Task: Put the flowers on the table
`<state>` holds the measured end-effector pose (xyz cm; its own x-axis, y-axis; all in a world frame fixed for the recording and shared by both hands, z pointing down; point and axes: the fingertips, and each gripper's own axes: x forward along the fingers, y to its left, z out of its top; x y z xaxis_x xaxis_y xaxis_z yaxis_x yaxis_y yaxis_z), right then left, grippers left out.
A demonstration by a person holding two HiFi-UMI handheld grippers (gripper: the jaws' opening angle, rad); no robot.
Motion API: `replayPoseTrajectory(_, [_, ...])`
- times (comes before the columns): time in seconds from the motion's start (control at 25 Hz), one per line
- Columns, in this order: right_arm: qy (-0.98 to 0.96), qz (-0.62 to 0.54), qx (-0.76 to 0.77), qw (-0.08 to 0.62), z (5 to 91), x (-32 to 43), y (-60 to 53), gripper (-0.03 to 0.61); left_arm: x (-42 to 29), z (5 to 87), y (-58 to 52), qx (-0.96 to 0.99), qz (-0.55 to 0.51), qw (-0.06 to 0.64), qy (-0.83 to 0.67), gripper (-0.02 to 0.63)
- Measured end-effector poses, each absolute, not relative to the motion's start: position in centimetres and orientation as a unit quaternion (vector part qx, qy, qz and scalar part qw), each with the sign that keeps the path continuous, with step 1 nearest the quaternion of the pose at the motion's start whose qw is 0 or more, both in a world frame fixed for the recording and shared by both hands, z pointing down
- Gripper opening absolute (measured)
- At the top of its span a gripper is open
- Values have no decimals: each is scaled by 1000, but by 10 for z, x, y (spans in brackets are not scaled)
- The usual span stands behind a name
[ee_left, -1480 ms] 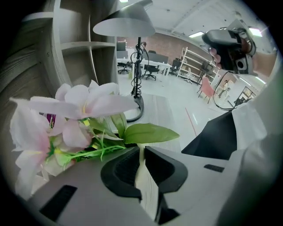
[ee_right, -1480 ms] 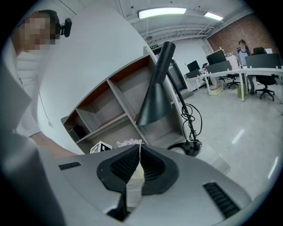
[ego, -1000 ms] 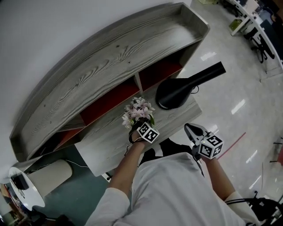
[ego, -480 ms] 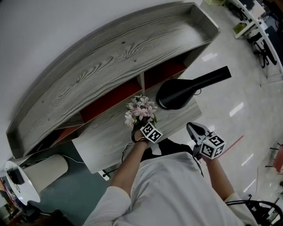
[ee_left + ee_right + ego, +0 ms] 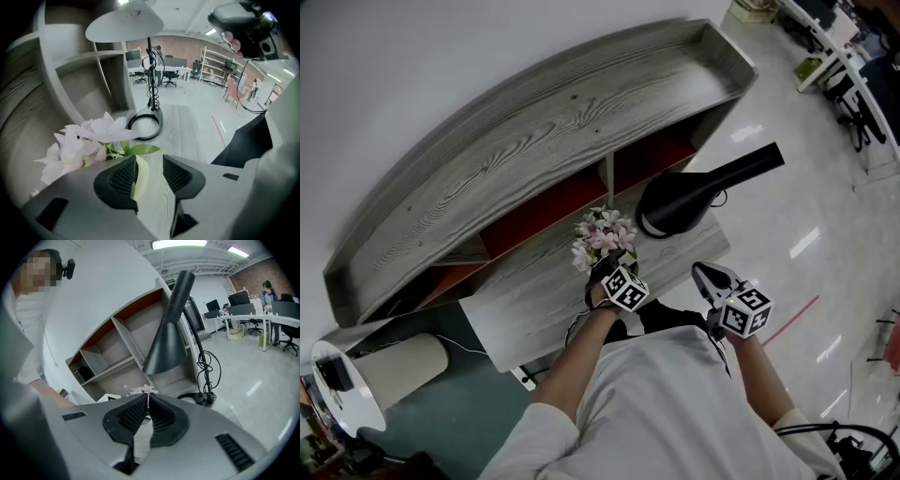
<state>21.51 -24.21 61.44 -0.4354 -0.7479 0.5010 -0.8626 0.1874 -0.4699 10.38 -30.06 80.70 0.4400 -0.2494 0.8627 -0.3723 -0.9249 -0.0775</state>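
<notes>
- Flowers [image 5: 602, 234]: pink-white bunch with green leaves, lying on the grey wood tabletop [image 5: 520, 305], in front of the shelf unit [image 5: 534, 131] and just left of the black lamp [image 5: 684, 202] base.
- Left gripper [image 5: 605, 264]: points steeply down right at the near end of the bunch. Its jaws have just been opening and now stand wide apart.
- In the left gripper view, the left gripper [image 5: 150, 174] has one pale leaf [image 5: 140, 173] between the pads, lying against the left one. The other pad is clear, so no squeeze.
- The flowers' blooms [image 5: 86, 140] lie just ahead of the jaws, with the lamp base ring [image 5: 146, 125] beyond.
- Right gripper [image 5: 711, 277]: off the tabletop's near right corner, well apart from the flowers.
- In the right gripper view, the right gripper [image 5: 146, 401] has its jaws closed tip to tip, with nothing in them.
</notes>
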Motion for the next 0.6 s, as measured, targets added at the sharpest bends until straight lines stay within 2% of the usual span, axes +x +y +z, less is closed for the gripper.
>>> replayPoseTrajectory(0.32, [-769, 346, 534, 70, 605, 190, -236, 20, 92, 744, -304, 877, 431, 59, -206, 161])
replayPoseTrajectory(0.6, [-773, 327, 541, 53, 594, 158, -229, 20, 66, 690, -283, 903, 372, 56, -209, 52])
